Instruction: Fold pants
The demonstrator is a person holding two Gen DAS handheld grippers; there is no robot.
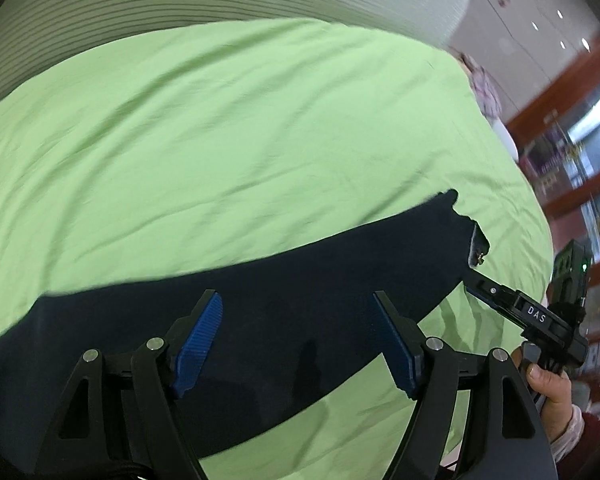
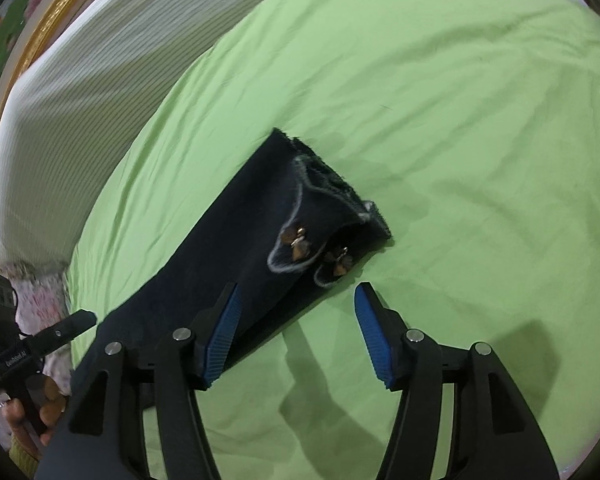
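Open left gripper (image 1: 296,344), pants (image 1: 260,320) on sheet (image 1: 220,140)

A bed (image 1: 228,128) covered by a wrinkled light green sheet (image 2: 460,120). Dark navy pants (image 2: 236,240) lie flat on the sheet in a long folded strip, hem ends with small decorations toward the bed's middle.

The pants (image 2: 236,240) are dark navy, with pale stitched outlines and small brown-gold ornaments near the frayed hem, lying on a plain light-green sheet (image 2: 460,120). Each black gripper (image 1: 296,340) carries 2 ribbed blue pads (image 1: 200,340). A white headboard (image 2: 80,100) with fine grey stripes fills the upper left.
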